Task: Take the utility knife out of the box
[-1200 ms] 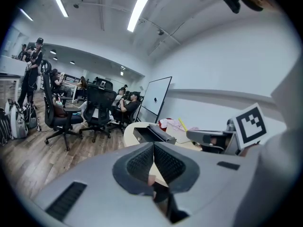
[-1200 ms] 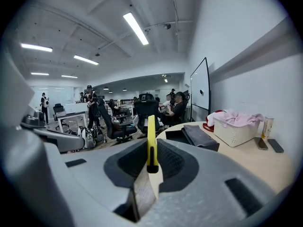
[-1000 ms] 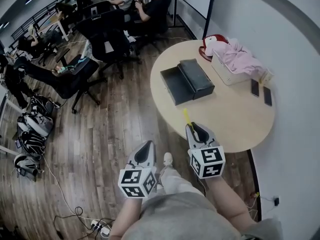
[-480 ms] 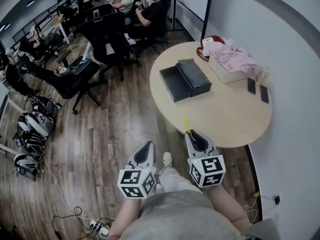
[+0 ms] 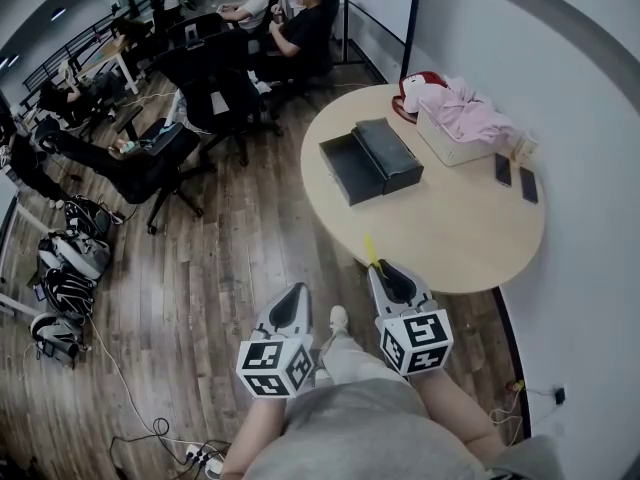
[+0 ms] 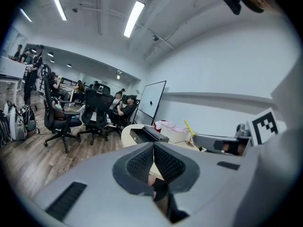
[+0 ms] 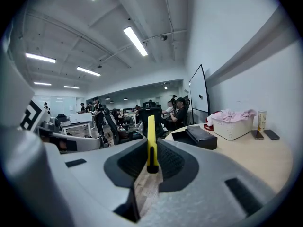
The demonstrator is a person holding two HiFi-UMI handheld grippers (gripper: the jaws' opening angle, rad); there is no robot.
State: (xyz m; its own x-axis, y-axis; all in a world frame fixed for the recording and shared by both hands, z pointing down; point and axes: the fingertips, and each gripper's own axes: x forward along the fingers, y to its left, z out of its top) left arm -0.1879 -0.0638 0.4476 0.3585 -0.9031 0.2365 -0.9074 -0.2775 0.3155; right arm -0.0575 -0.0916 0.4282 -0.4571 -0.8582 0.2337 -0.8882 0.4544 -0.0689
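Observation:
My right gripper (image 5: 382, 269) (image 7: 151, 157) is shut on the yellow utility knife (image 5: 371, 249) (image 7: 151, 136), which sticks out forward past the jaws, at the near edge of the round table (image 5: 460, 233). The dark open box (image 5: 355, 168) (image 7: 189, 137) (image 6: 139, 136) lies at the table's far left with its lid (image 5: 390, 155) beside it, well ahead of both grippers. My left gripper (image 5: 290, 303) (image 6: 153, 150) is shut with nothing between its pads, over the wooden floor, left of the right gripper.
A white basket with pink cloth (image 5: 462, 120) stands at the table's back right, two phones (image 5: 510, 171) near the wall. A red item (image 5: 412, 88) sits behind the basket. Office chairs (image 5: 215, 88) and seated people (image 5: 305, 23) are beyond the table. Bags (image 5: 65, 258) lie on the floor at left.
Both grippers have drawn back a little toward me; the right one, with the knife, has come from over the table to its near edge. The jaws have not changed.

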